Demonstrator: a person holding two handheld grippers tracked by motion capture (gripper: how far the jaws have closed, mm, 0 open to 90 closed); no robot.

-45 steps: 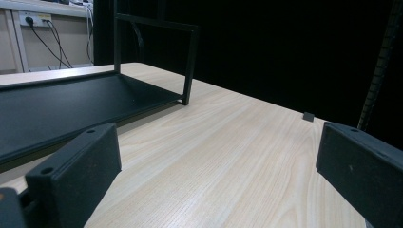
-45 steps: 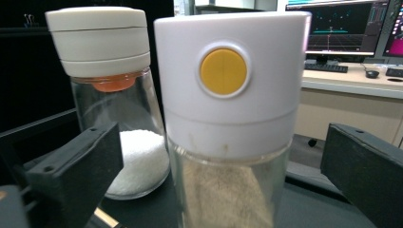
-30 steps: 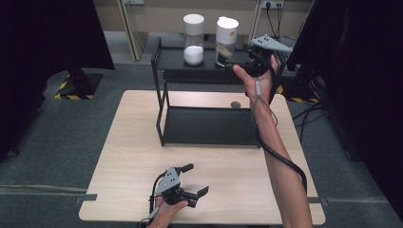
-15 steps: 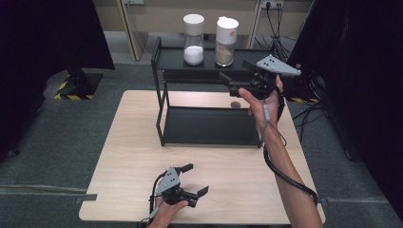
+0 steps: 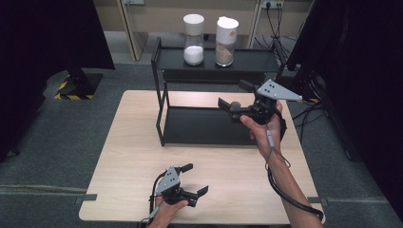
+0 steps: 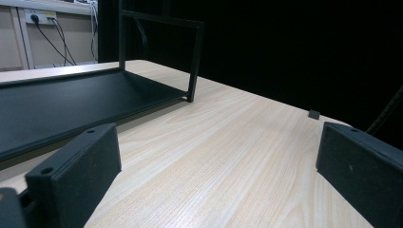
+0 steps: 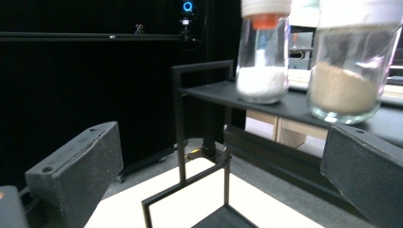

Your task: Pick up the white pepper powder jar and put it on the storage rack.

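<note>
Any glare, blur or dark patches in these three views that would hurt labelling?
High view: even light, sharp, with black curtains swallowing both sides. Left gripper view: the table grain is crisp, the near jaws soft, the background pure black. Right gripper view: the two jars on the rack are backlit with bright lids; the left half is very dark.

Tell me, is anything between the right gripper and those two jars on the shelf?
No. In the right gripper view only open air separates the right gripper from the white-powder jar and brown-powder jar.
</note>
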